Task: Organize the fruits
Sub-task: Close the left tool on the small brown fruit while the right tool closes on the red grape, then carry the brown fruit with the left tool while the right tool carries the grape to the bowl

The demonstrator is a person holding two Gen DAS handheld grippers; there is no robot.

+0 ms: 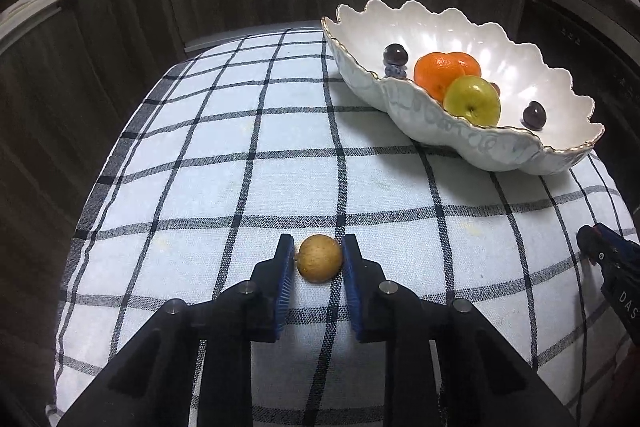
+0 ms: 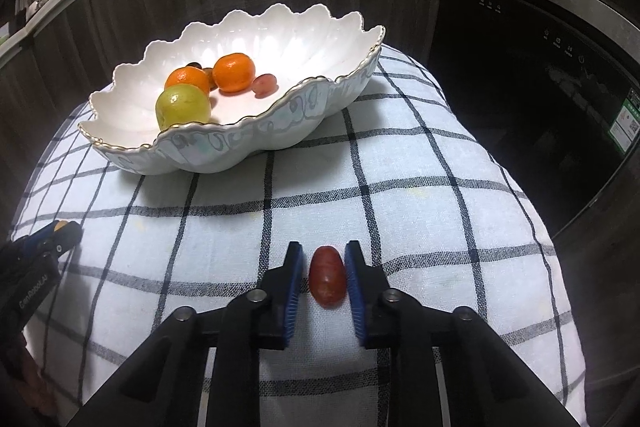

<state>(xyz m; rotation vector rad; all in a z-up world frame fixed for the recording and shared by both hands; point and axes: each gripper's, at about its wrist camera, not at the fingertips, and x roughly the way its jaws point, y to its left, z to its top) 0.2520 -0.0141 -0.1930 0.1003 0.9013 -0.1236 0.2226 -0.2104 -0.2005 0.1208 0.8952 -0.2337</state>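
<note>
On the checked cloth (image 1: 224, 163), left claw (image 1: 319, 257) clenched on a round, tan, speckled fruit (image 1: 319, 258); right claw (image 2: 322, 263) closed around an oblong red grape (image 2: 327, 282), one pad touching, both fruits resting on the cloth. Scalloped white bowl (image 1: 516, 75) behind holds oranges (image 1: 438, 71) and a green apple (image 1: 472, 101).

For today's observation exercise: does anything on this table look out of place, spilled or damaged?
Nothing is spilled or damaged. Two fruits lie on the checked cloth outside the white bowl: a round tan fruit clamped in the left gripper, and an oblong red fruit between the right gripper pads.
</note>
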